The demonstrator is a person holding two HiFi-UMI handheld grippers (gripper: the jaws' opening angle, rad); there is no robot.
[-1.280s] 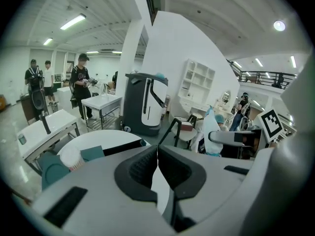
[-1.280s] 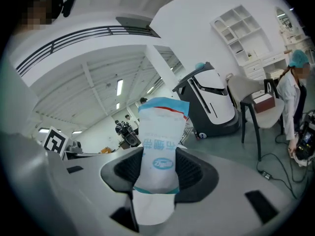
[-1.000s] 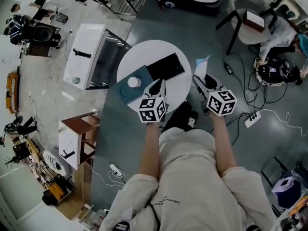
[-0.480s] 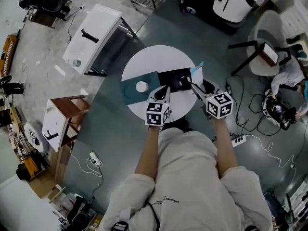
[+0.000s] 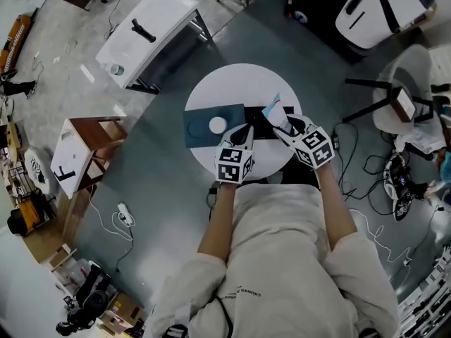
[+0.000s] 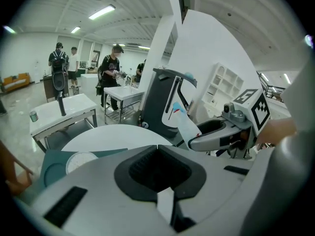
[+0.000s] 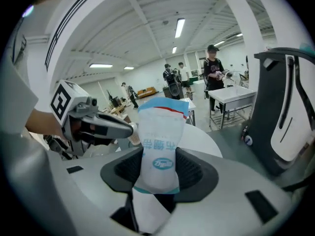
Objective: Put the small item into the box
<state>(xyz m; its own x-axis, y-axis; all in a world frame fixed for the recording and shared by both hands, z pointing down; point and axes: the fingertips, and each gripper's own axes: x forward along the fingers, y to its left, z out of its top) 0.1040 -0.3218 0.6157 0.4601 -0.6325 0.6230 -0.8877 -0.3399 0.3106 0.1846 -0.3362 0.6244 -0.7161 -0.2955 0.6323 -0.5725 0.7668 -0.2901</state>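
A white sachet [image 7: 162,127] with a blue top edge and blue print stands upright between the jaws of my right gripper [image 7: 158,149], which is shut on it. In the head view that gripper [image 5: 283,123] holds the sachet [image 5: 273,110] over the right part of the round white table [image 5: 232,83], above a flat black box [image 5: 259,129]. A teal box [image 5: 201,129] with a white round disc [image 5: 218,124] lies left of it. My left gripper [image 5: 246,128] hangs at the table's near side, shut and empty [image 6: 157,145].
A white bench [image 5: 144,37] with a black object stands beyond the table to the left. A brown stool [image 5: 84,150] is on the left, a chair [image 5: 394,104] on the right. Cables and a power strip [image 5: 125,213] lie on the floor. Several people stand far off.
My right gripper has carried the sachet leftward, from beside the table's right edge to over the black box. The head view has shifted. The left gripper stays at the table's near side.
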